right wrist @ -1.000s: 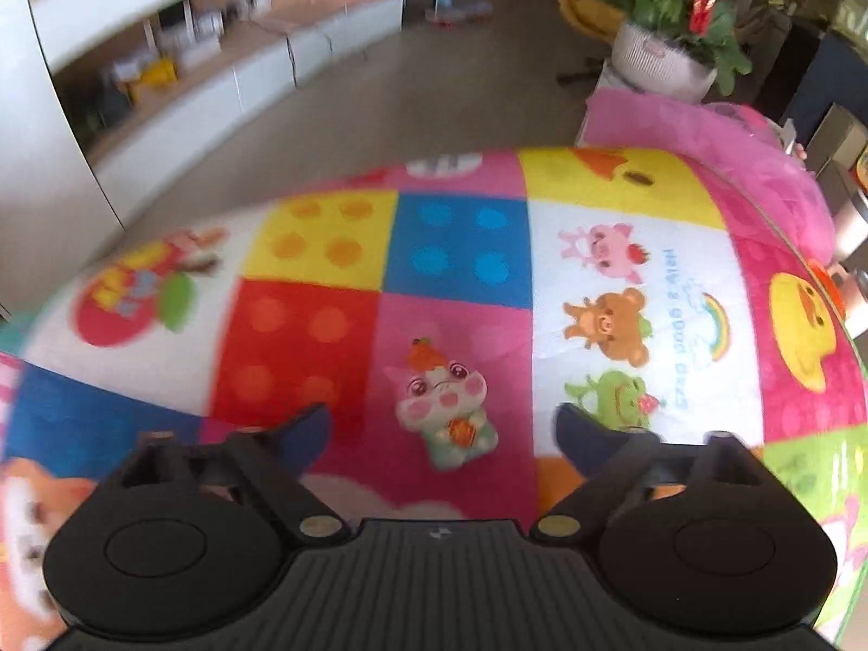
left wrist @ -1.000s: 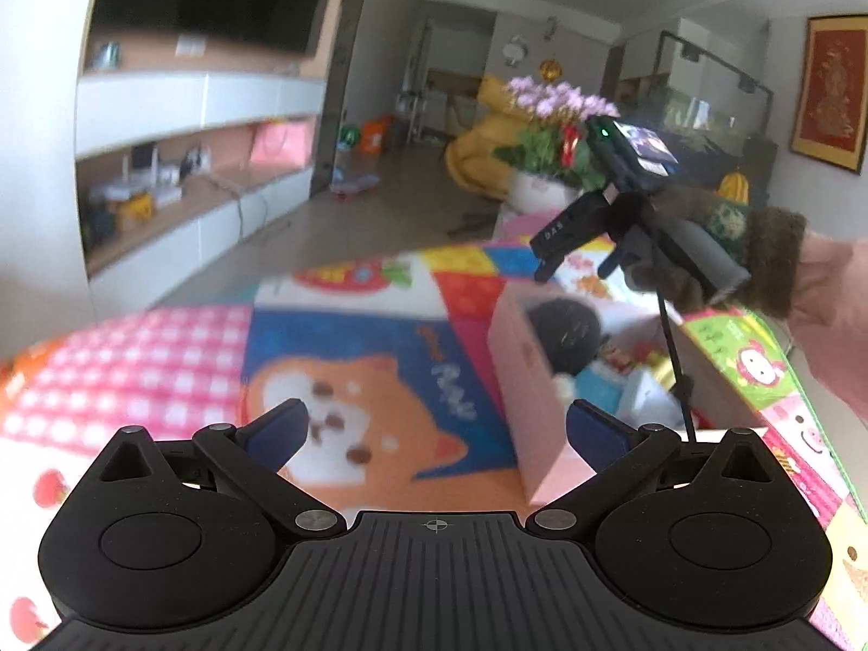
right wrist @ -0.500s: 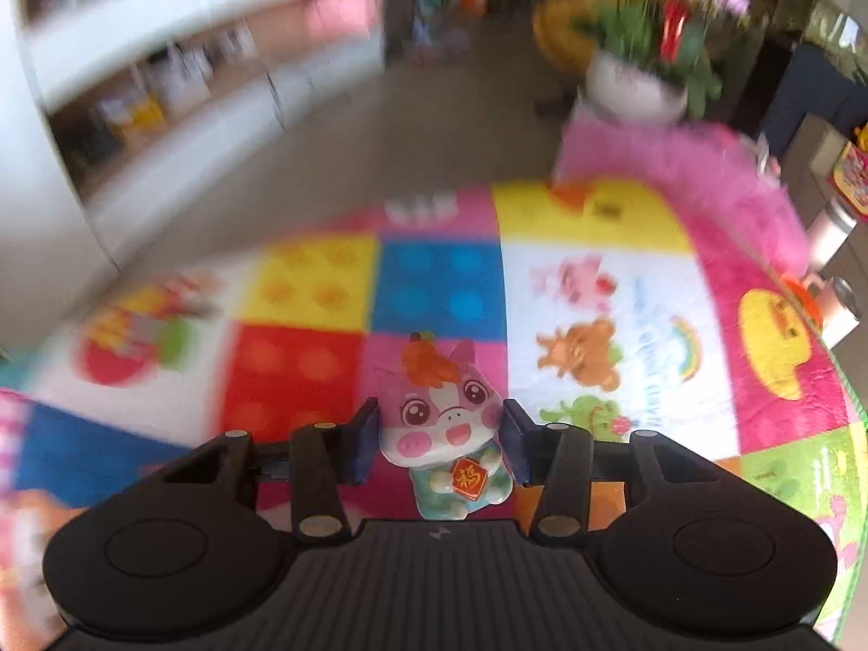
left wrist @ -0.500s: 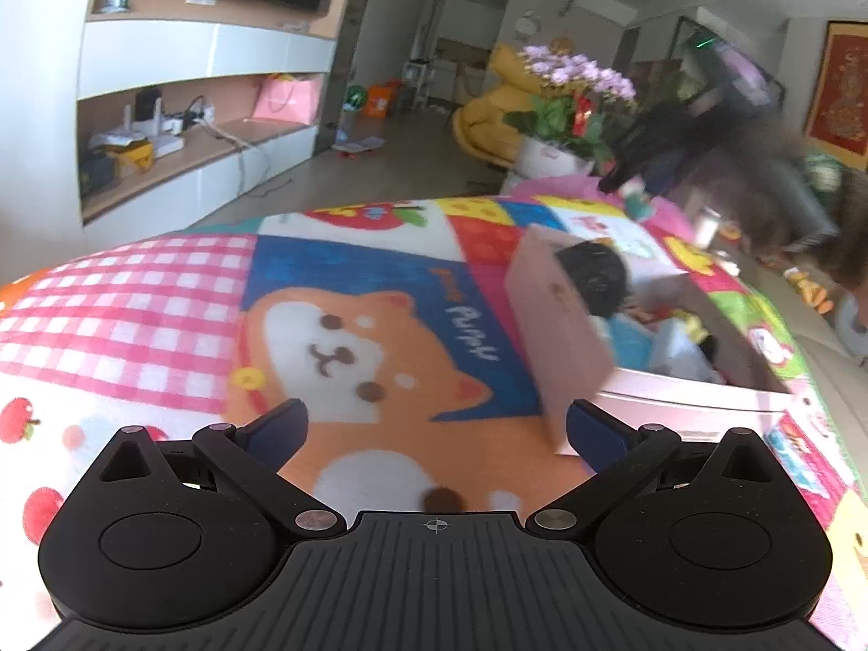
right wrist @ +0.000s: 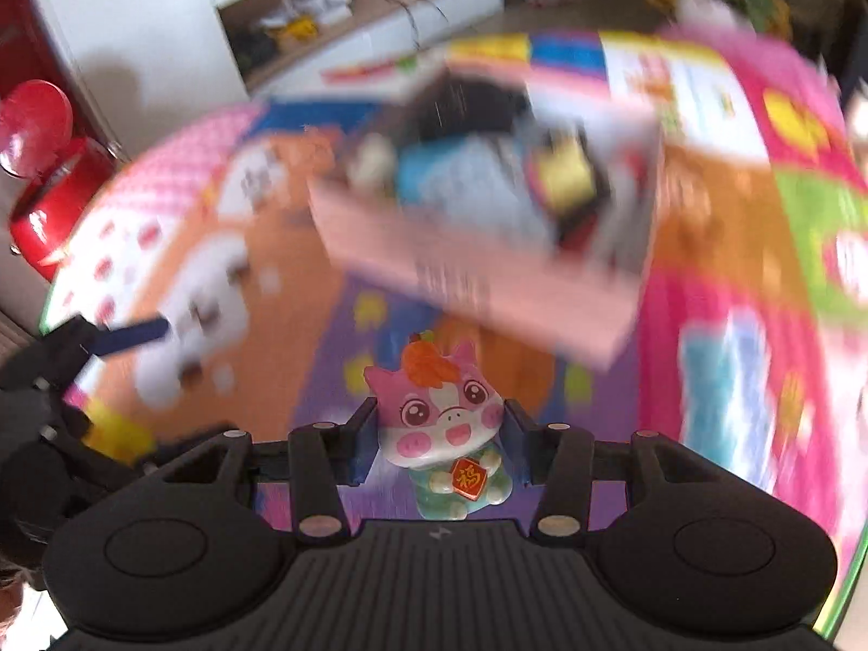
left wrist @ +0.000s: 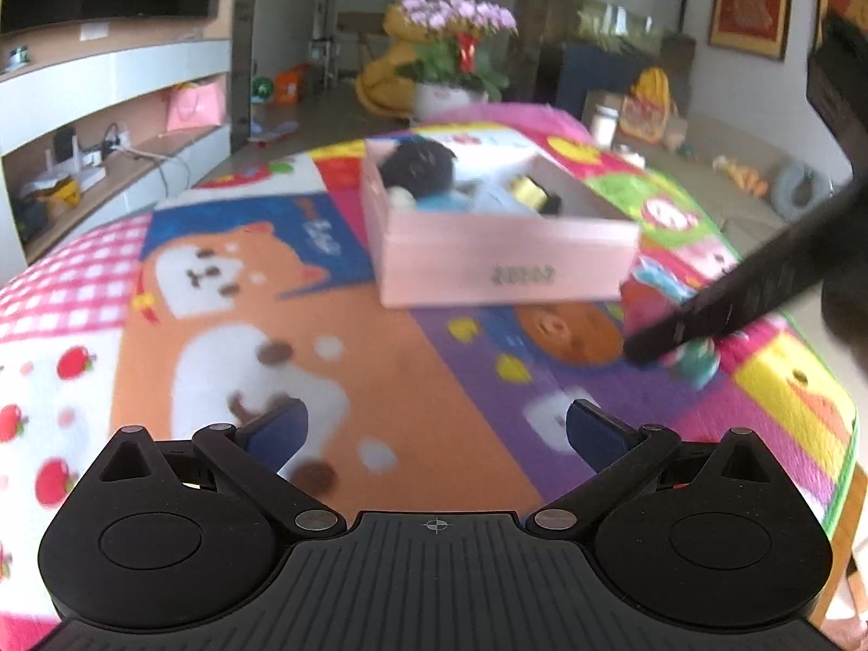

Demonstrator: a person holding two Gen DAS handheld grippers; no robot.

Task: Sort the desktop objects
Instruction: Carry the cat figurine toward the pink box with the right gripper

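My right gripper [right wrist: 440, 424] is shut on a small pink pig figurine [right wrist: 442, 436] with a green body, held by its sides above the purple patch of the cartoon mat [right wrist: 325, 380]. The open pink box [right wrist: 477, 282] lies just beyond it, blurred, with a black fuzzy thing, a blue-white pack and a yellow item inside. In the left wrist view the box [left wrist: 504, 266] sits mid-table, and the right gripper's finger [left wrist: 732, 304] reaches in from the right with the figurine [left wrist: 697, 361] at its tip. My left gripper [left wrist: 434, 428] hangs open and empty over the mat.
A potted flowering plant [left wrist: 455, 65] stands beyond the table's far end. White wall shelves [left wrist: 108, 125] run along the left. A red stool [right wrist: 43, 173] stands off the table's left side. The mat's green edge [left wrist: 838, 380] marks the table's right side.
The right gripper closed on the pig figurine and carried it quickly to the near side of the pink box. The left gripper swung round, so the box's long side now faces it.
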